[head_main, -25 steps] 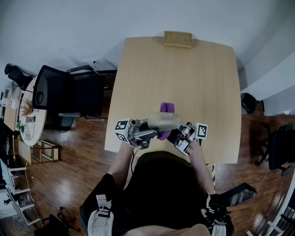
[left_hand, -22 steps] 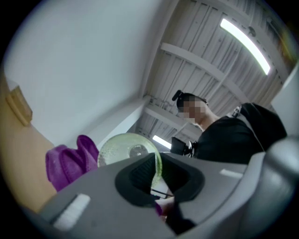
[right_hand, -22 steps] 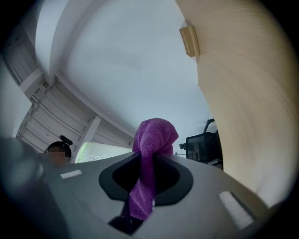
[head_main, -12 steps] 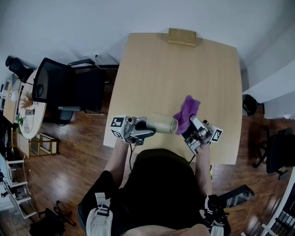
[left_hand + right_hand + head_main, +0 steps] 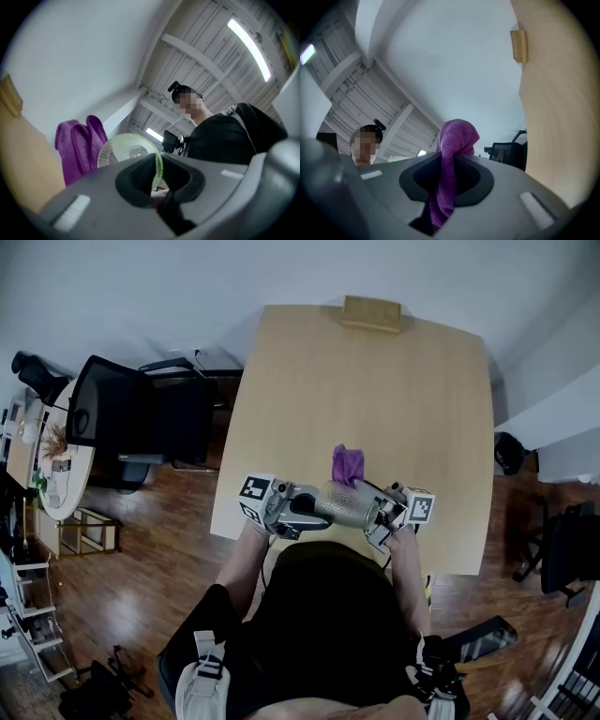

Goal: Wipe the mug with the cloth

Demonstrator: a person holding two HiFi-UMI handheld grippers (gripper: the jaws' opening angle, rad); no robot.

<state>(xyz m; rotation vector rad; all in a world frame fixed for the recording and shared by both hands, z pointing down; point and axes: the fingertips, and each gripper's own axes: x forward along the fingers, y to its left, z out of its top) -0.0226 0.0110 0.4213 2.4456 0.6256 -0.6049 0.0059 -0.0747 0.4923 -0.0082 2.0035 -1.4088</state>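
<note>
Left gripper (image 5: pixel 157 183) jaws, just eased wider, pinching mug (image 5: pixel 126 150) rim, right gripper (image 5: pixel 445 187) jaws clamping cloth (image 5: pixel 457 136), rim pinch unseen overhead

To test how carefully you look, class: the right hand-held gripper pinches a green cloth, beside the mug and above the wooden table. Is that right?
Not quite: the cloth is purple, not green. The right gripper view shows it pinched between the jaws of the right hand-held gripper. The head view shows it beside the mug, above the wooden table.
</note>
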